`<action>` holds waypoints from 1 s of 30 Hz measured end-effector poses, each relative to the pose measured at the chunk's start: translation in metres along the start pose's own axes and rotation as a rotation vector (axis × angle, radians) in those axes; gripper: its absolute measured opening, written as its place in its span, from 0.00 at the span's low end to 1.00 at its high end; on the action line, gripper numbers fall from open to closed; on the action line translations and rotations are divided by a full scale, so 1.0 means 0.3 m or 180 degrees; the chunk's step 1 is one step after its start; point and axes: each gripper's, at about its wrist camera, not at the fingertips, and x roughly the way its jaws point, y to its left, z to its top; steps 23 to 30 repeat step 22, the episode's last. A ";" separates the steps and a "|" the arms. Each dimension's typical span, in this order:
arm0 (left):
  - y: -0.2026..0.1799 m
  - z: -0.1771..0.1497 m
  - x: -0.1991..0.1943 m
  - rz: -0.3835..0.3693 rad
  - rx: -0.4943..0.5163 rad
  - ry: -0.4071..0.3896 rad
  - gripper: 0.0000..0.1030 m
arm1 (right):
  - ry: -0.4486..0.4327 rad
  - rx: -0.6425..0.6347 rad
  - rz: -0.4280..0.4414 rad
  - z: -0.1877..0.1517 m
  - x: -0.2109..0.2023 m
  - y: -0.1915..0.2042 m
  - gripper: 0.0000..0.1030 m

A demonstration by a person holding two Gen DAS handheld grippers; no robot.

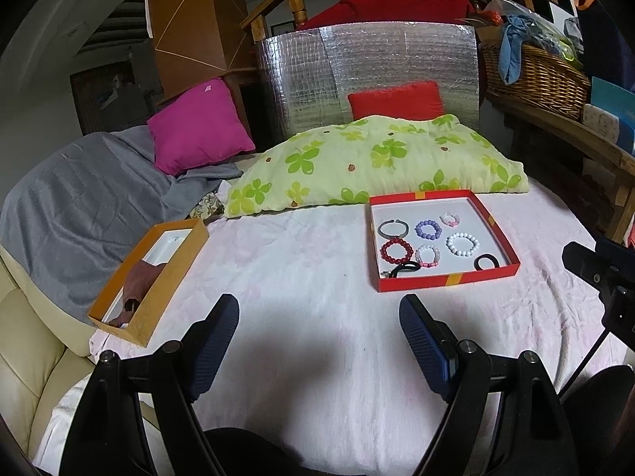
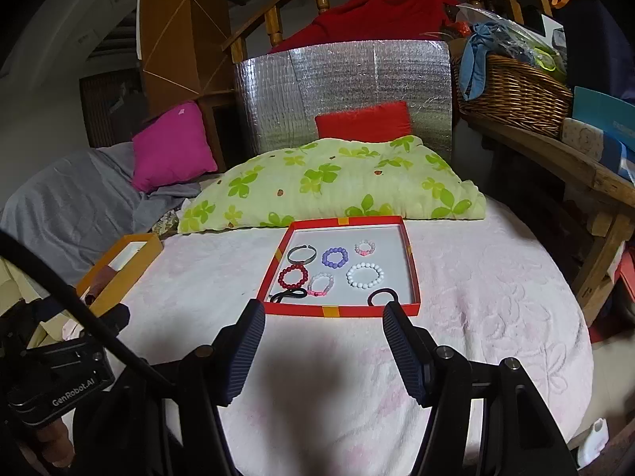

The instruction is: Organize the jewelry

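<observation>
**Both tongs empty, short of the red tray**

My right tongs [image 2: 323, 319] hang released over the pale pink bedspread [image 2: 476, 317], their tips just before the near rim of the red tray [image 2: 337, 311]. Inside it lie a white bead bracelet [image 2: 365, 275], a purple one [image 2: 335, 257], a dark red one [image 2: 293, 275] and a black hair band [image 2: 383, 297]. My left tongs [image 1: 319, 317] gape wide and hold nothing; the tray sits ahead to their right, the orange box [image 1: 149, 277] to their left.
</observation>
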 end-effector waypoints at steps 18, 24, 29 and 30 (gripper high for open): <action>-0.040 0.023 0.108 -0.0100 0.0034 0.0064 0.81 | 0.0063 0.0086 -0.0035 0.020 0.123 -0.053 0.64; -0.041 0.001 0.223 -0.0206 -0.0076 0.0113 0.82 | 0.0045 0.0225 -0.0253 0.008 0.185 -0.161 0.71; -0.041 0.001 0.223 -0.0206 -0.0076 0.0113 0.82 | 0.0045 0.0225 -0.0253 0.008 0.185 -0.161 0.71; -0.041 0.001 0.223 -0.0206 -0.0076 0.0113 0.82 | 0.0045 0.0225 -0.0253 0.008 0.185 -0.161 0.71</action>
